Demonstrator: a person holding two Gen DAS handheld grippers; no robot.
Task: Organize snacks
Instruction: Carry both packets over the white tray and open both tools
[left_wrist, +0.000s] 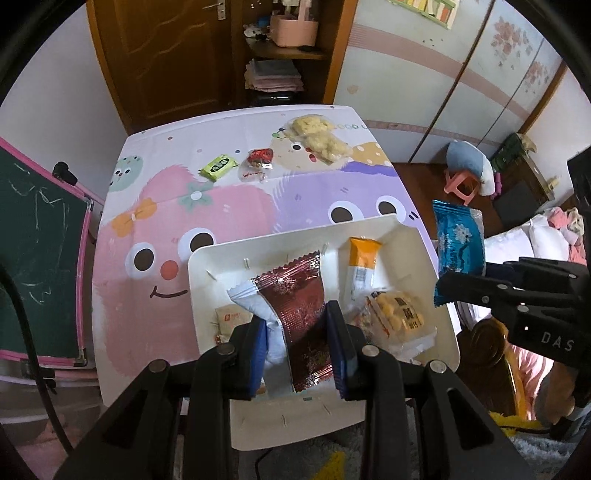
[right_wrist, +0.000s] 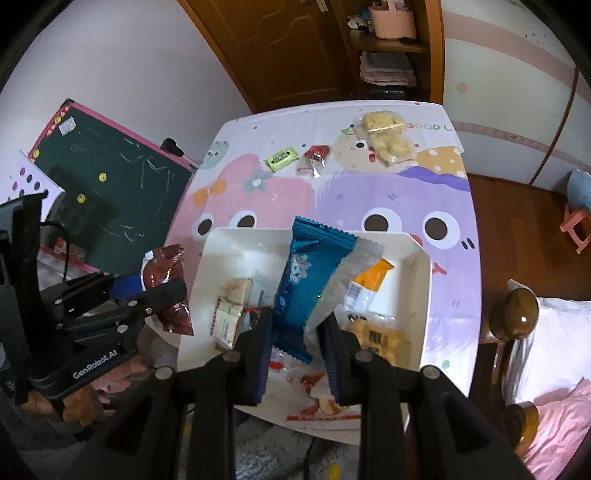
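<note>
Seemingly light and crinkly, the maroon wrapper (left_wrist: 295, 306) sits low centre in the left wrist view, pinched by the left hand-held gripper (left_wrist: 297, 345) above the white tray (left_wrist: 436, 273); "DAS" marks the other tool. Centre of the right wrist view, the right hand-held gripper (right_wrist: 297, 345) clamps the blue wrapper (right_wrist: 306, 277); sealed ends suit gripping. "GenRobot.AI" reads lower left.

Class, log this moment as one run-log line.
left gripper: shut on dark red foil packet | right gripper: shut on blue foil packet | both above white cardboard box
</note>
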